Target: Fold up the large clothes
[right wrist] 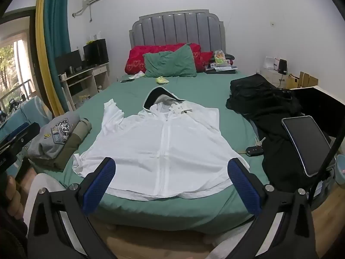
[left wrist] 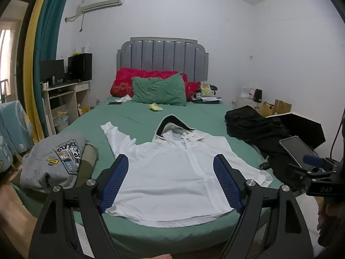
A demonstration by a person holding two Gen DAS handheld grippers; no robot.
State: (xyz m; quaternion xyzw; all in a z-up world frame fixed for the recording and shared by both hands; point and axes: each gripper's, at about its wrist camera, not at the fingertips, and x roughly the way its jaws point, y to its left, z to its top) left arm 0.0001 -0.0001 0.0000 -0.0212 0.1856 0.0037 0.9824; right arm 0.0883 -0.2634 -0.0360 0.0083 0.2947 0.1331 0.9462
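At the bed's (right wrist: 163, 213) left edge sits a folded grey garment (right wrist: 54, 138); the white hooded jacket (right wrist: 163, 142) lies spread flat along the foot edge, hood toward the headboard. Toward the right edge lie what look like car keys (right wrist: 254, 150), then a heap of black clothes (right wrist: 258, 99). Both the left claw (left wrist: 170, 181) and right claw (right wrist: 171, 185) hover wide apart, empty, above the jacket's hem.

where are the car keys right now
The car keys lie on the green bed sheet in the right wrist view, right of the white hooded jacket, against the black clothes pile.
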